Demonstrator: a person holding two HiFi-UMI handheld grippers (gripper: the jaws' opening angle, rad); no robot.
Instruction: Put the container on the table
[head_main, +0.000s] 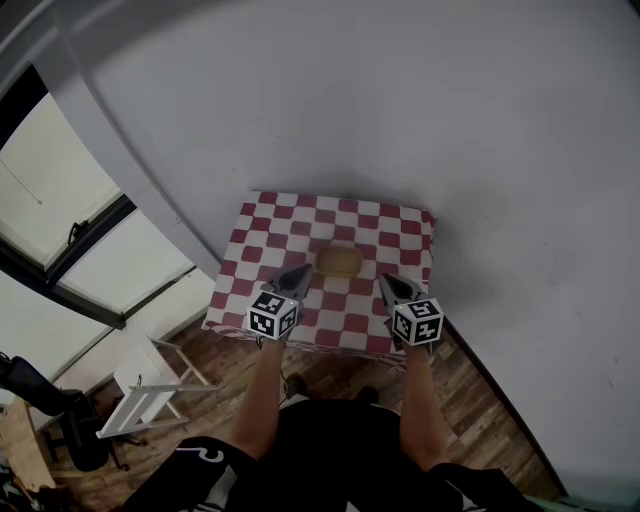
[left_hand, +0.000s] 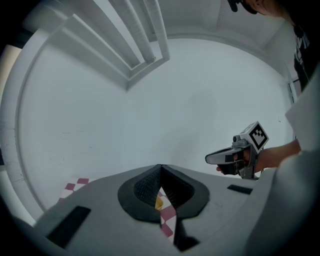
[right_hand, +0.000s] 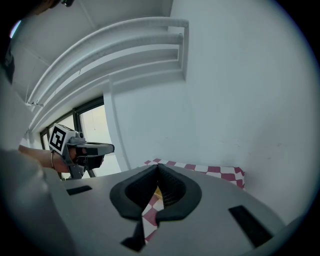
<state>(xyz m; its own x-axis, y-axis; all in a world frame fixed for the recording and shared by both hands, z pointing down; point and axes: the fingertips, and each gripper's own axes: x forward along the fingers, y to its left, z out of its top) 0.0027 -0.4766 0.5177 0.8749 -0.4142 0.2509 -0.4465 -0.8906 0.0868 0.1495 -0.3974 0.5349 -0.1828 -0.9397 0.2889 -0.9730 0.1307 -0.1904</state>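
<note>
A pale yellow container (head_main: 339, 261) rests on the red-and-white checked table (head_main: 290, 225) in the corner of two white walls. My left gripper (head_main: 297, 277) hovers over the table's near left part, just left of the container, jaws shut and empty. To the container's right my right gripper (head_main: 393, 285) also has its jaws shut on nothing. In the left gripper view the closed jaws meet at the tip (left_hand: 160, 167), with a sliver of the container (left_hand: 158, 202) below and the right gripper (left_hand: 210, 159) off to the right. The right gripper view shows the container (right_hand: 158, 192) past its own shut tip (right_hand: 158, 166).
White walls (head_main: 420, 110) close the table in at the back and right. A large window (head_main: 60, 230) runs along the left. A white folding stand (head_main: 145, 395) and a dark chair (head_main: 60, 425) stand on the wooden floor (head_main: 500, 420) at the lower left.
</note>
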